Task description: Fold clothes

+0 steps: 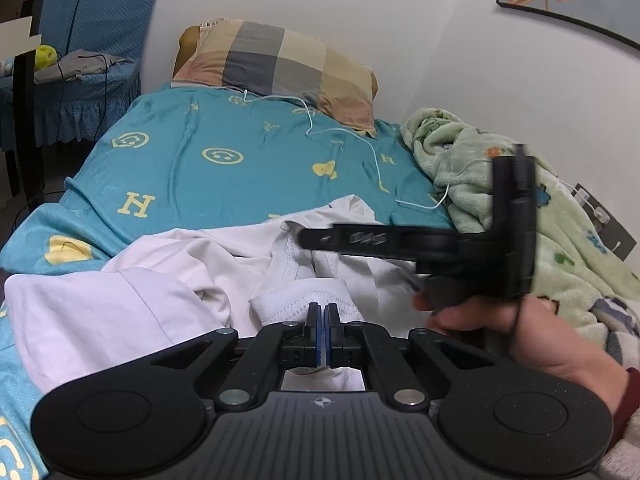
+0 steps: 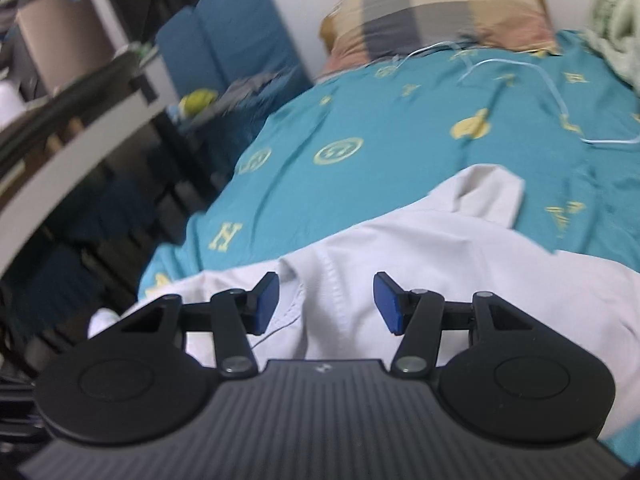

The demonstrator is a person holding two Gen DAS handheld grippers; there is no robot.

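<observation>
**A:** Where do we stand with the white garment [image 1: 132,280]?

**B:** It lies crumpled on the near end of the bed [image 1: 192,152], over the teal sheet. Our left gripper [image 1: 323,316] has its blue pads pressed together with a hemmed edge of the cloth rising from between them — we judge it is pinching that fold, though the exact bite is tight to see.

**A:** And the right gripper [image 2: 326,304]?

**B:** Jaws spread wide, nothing between them. In the right wrist view it hovers over the garment [image 2: 400,248], a stitched seam running roughly away from us in the gap between the pads [image 2: 267,298]. Whether it touches the cloth we cannot tell; that view is blurred.

**A:** So which way does the cloth lie from it?

**B:** Directly below and ahead. From the left wrist view the right gripper [image 1: 320,238] comes in from the right side with our right hand [image 1: 520,328] behind it, its fingers pointing left across the garment — whose long axis seems to run left to right across the bed. The left gripper already holds the near edge, so the free right one is ours to place.

**A:** Counts?

**B:** One garment, two grippers, one checked pillow [image 1: 280,64], one green blanket [image 1: 480,168] at the right, one thin white cord [image 1: 340,130] trailing over the sheet.
</observation>
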